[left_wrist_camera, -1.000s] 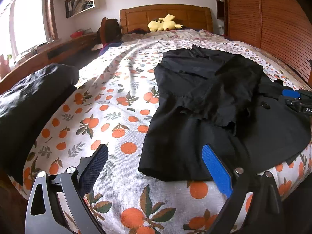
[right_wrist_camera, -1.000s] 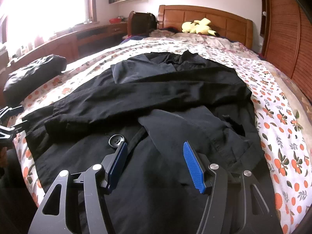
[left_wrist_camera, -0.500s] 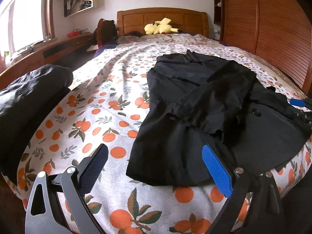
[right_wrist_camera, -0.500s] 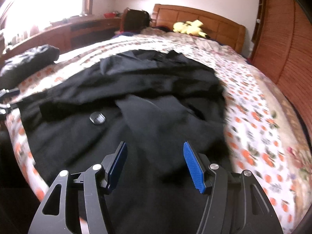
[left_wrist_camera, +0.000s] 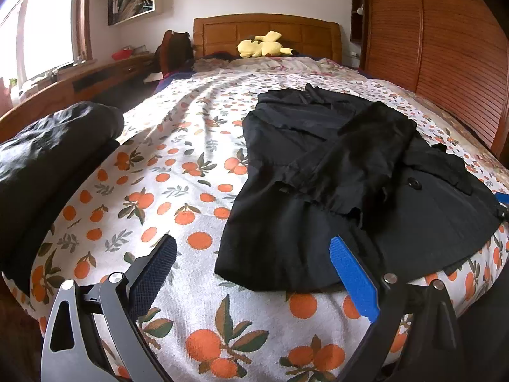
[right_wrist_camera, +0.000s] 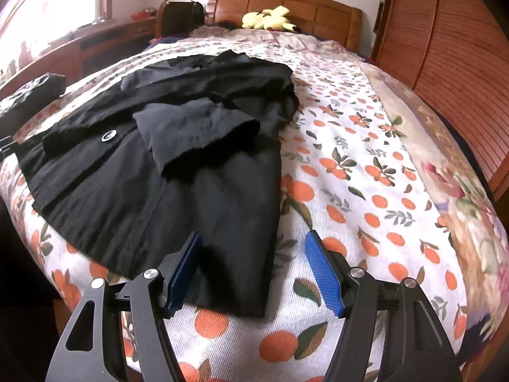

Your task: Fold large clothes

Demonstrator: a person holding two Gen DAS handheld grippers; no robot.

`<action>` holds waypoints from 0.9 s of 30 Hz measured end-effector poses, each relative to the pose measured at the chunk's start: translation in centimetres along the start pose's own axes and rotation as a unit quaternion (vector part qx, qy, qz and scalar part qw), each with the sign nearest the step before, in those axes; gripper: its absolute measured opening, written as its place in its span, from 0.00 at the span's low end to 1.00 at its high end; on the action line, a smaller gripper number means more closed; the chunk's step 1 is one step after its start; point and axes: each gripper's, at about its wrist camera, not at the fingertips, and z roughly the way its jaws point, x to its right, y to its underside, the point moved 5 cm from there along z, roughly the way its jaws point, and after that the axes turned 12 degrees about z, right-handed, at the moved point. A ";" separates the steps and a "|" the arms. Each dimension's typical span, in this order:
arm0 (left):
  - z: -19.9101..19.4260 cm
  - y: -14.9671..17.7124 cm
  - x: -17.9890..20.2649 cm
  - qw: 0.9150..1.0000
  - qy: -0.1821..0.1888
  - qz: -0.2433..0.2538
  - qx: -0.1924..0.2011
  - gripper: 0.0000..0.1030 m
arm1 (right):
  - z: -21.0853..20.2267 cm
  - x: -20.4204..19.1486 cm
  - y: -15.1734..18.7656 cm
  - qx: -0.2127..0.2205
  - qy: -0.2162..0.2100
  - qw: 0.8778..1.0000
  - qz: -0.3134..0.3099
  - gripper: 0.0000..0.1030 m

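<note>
Since a second ago the right gripper (right_wrist_camera: 251, 270) has swung toward the coat's (right_wrist_camera: 165, 159) right hem corner, its jaws just opening further and now wide, astride that corner without pinching it. Left gripper (left_wrist_camera: 251, 273) hovers wide and empty over the sheet (left_wrist_camera: 178, 191) by the left hem; the coat lies partly folded on the bed, sleeves crossed over its front.

Daylight floods from the window (left_wrist_camera: 38, 38) far left of the fingers, blown out; fisheye bends the edges; the right view is slightly motion-blurred.
</note>
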 end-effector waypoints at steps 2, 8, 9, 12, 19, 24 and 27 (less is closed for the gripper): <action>0.0 0.2 -0.2 1.000 0.006 -0.001 -0.002 0.94 | -0.3 -0.2 0.1 0.000 -0.003 1.000 0.000 0.59; 0.7 1.1 -1.4 0.999 0.024 -0.017 -0.021 0.57 | -0.8 -1.6 0.2 -0.004 -0.027 1.000 -0.011 0.39; 0.8 1.3 -1.5 0.999 0.026 -0.019 -0.023 0.53 | -0.8 -1.8 0.3 -0.005 -0.030 0.999 -0.011 0.39; 1.4 1.8 -1.8 0.999 0.029 -0.025 -0.031 0.52 | -0.8 -2.1 0.5 -0.005 -0.032 0.999 -0.012 0.39; 2.3 1.5 -1.4 0.999 0.036 -0.021 -0.034 0.47 | -0.6 -2.0 0.9 -0.008 -0.036 0.999 -0.004 0.40; 2.8 1.3 -0.9 0.997 0.056 -0.019 -0.039 0.05 | -0.4 -1.9 0.9 -0.009 -0.053 0.999 0.001 0.18; 2.0 0.4 -0.6 0.997 0.065 -0.014 -0.031 0.04 | -1.1 -1.8 0.2 0.000 -0.065 0.998 0.008 0.10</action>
